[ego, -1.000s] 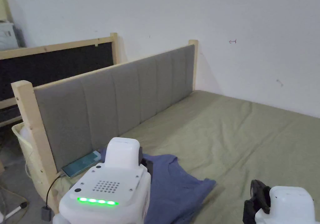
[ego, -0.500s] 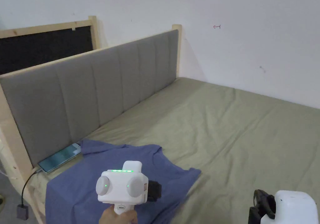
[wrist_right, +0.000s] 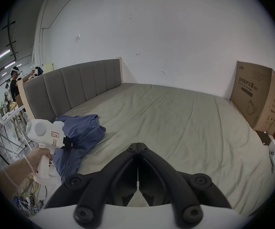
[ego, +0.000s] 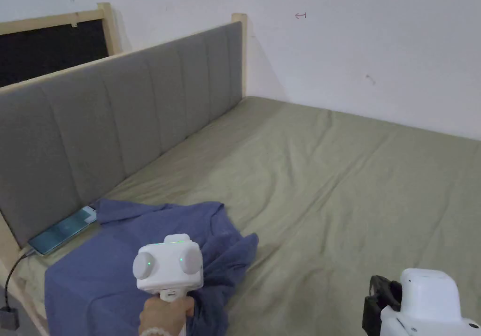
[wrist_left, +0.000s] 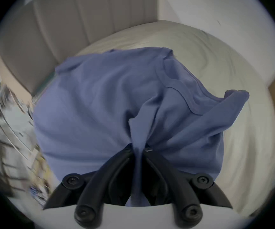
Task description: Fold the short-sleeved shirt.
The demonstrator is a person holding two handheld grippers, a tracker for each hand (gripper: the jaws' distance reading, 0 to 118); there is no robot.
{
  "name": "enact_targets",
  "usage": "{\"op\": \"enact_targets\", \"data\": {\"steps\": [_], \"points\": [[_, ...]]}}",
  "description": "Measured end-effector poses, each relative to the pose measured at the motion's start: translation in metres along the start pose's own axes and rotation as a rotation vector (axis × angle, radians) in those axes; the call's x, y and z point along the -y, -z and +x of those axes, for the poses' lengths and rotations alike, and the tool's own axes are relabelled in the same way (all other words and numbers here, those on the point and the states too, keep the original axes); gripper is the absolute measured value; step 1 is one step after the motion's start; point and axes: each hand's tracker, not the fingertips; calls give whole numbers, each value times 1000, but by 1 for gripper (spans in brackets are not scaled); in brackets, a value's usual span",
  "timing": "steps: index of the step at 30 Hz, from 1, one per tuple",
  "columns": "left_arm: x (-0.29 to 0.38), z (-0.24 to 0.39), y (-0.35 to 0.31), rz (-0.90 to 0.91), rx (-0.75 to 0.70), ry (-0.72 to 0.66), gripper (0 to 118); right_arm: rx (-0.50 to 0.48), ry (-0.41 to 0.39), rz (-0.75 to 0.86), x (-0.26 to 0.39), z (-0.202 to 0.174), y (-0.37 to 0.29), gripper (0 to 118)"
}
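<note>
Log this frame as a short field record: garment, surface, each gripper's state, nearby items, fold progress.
garment: blue short-sleeved shirt, bunched where it is gripped, lying near the headboard end of the bed
surface: olive-green bed sheet
left gripper: jaws shut on a pinch of shirt fabric
right gripper: jaws closed together, holding nothing, above bare sheet
nearby: phone with cable beside the grey headboard; cardboard box at the far side of the bed
fold progress: no neat fold visible yet

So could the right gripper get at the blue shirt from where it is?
Probably yes: the right gripper, shut and empty, has bare sheet between it and the shirt, which the left gripper pinches.
</note>
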Motion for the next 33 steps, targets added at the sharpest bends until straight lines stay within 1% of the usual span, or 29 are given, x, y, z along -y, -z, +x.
{"op": "enact_targets", "data": {"steps": [1, 2, 6, 8, 9, 12, 13, 17, 20, 21, 23, 24, 26, 27, 29, 30, 31, 32, 33], "points": [[-2, -10, 0, 9, 24, -58, 5, -10, 17, -12, 0, 3, 1, 0], [-5, -15, -2, -3, 48, -85, 5, -16, 27, -20, 1, 6, 1, 0], [-14, -10, -16, -15, 45, -35, 5, 14, 50, -18, 4, 16, -3, 0], [-16, -9, -25, -15, 49, -43, 5, 20, 72, -12, 6, 24, -7, 0], [-19, -9, -30, 6, 70, -107, 5, 26, 83, -7, 5, 29, -9, 0], [-29, -9, -48, 1, 124, -216, 5, 44, 95, 8, 2, 41, -12, 0], [-33, -7, -58, 15, 151, -212, 5, 52, 100, 17, 1, 45, -14, 0], [-43, 31, -94, 96, 220, -102, 5, 84, 147, 56, -1, 66, -25, 0], [-49, 81, -124, 127, 364, -58, 5, 121, 182, 77, -2, 83, -35, 0], [-50, 103, -136, 140, 433, -42, 5, 139, 194, 90, -2, 90, -41, 0], [-49, 148, -160, 151, 540, 34, 5, 174, 209, 112, -4, 101, -54, 0], [-47, 176, -176, 168, 592, 101, 5, 205, 216, 129, -6, 107, -62, 0], [-38, 222, -204, 185, 689, 168, 5, 254, 218, 154, -7, 123, -77, 0], [-29, 248, -217, 188, 729, 222, 5, 292, 223, 171, -9, 129, -88, 0], [-3, 292, -236, 165, 830, 312, 5, 346, 244, 195, -10, 146, -107, 0], [12, 312, -244, 107, 910, 339, 5, 377, 257, 210, -10, 156, -118, 0], [27, 330, -249, 40, 997, 326, 5, 407, 266, 224, -9, 164, -129, 0], [40, 344, -251, -1, 1054, 338, 5, 436, 270, 227, -8, 171, -137, 0], [60, 361, -252, -14, 1093, 399, 5, 474, 274, 232, -7, 179, -146, 0]]}}
